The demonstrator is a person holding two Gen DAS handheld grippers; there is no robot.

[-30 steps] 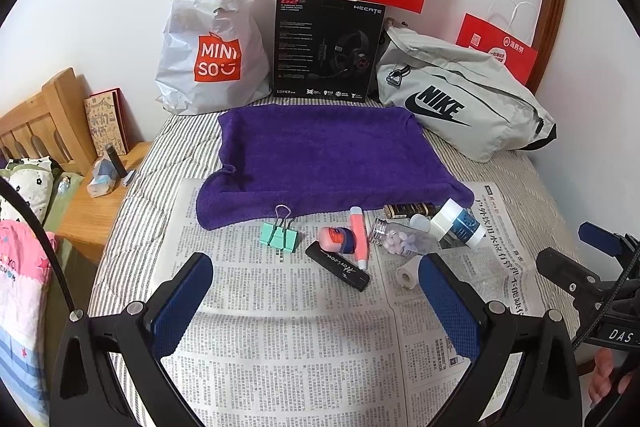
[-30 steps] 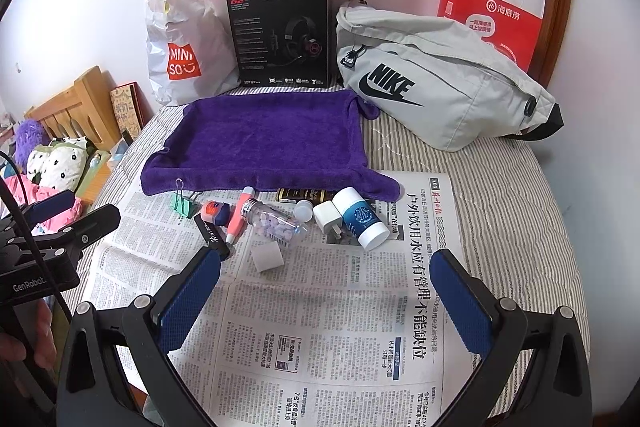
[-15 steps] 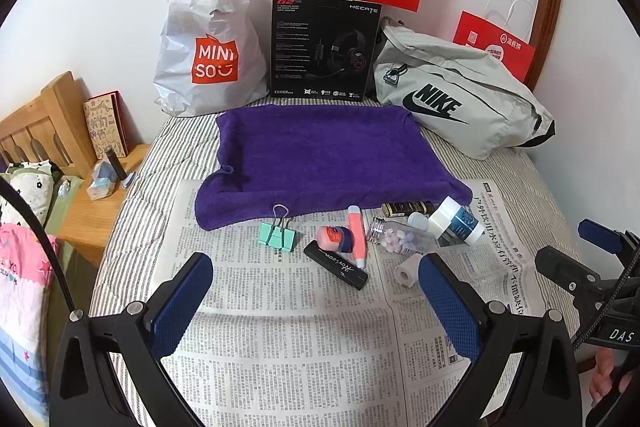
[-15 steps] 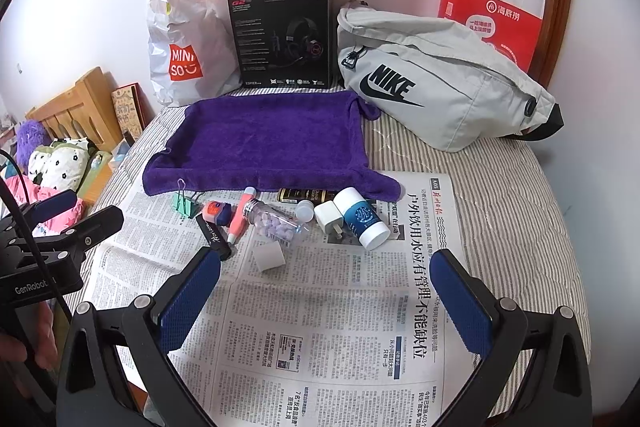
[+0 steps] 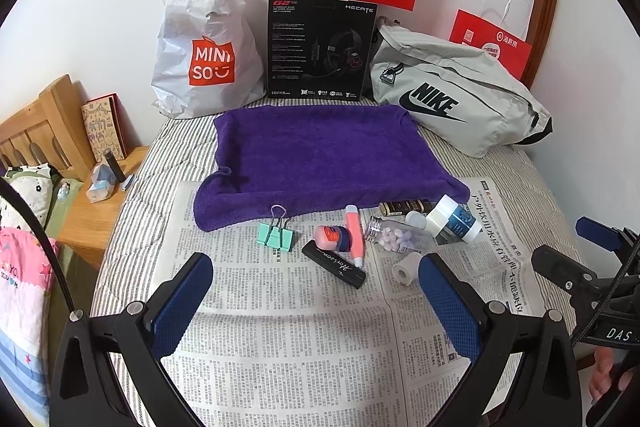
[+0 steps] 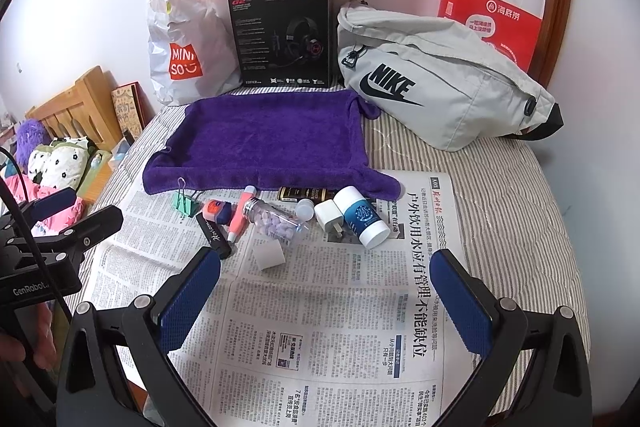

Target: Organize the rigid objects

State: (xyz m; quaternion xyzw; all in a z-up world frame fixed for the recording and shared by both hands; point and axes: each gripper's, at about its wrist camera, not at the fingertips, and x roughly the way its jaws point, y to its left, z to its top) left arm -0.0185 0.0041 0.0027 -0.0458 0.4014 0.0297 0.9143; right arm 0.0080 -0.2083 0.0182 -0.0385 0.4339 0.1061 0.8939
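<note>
**Small items lined up on newspaper, both grippers wide**

On a striped bed, the left gripper [image 5: 314, 301] and right gripper [image 6: 326, 293] hover with jaws spread wide, holding nothing, above a newspaper [image 6: 320, 339]. A row of small things lies along the near edge of a purple towel [image 5: 320, 155]: a green clip [image 5: 276, 235], a black bar [image 5: 334, 264], an orange pen [image 5: 355, 235], a pill bottle [image 6: 272, 221], a white plug [image 6: 329, 215] and a blue-labelled bottle [image 6: 362, 217]. A white roll [image 6: 271, 255] sits nearer, by the right gripper's left finger. Bags [image 6: 440, 71] stand behind.
</note>
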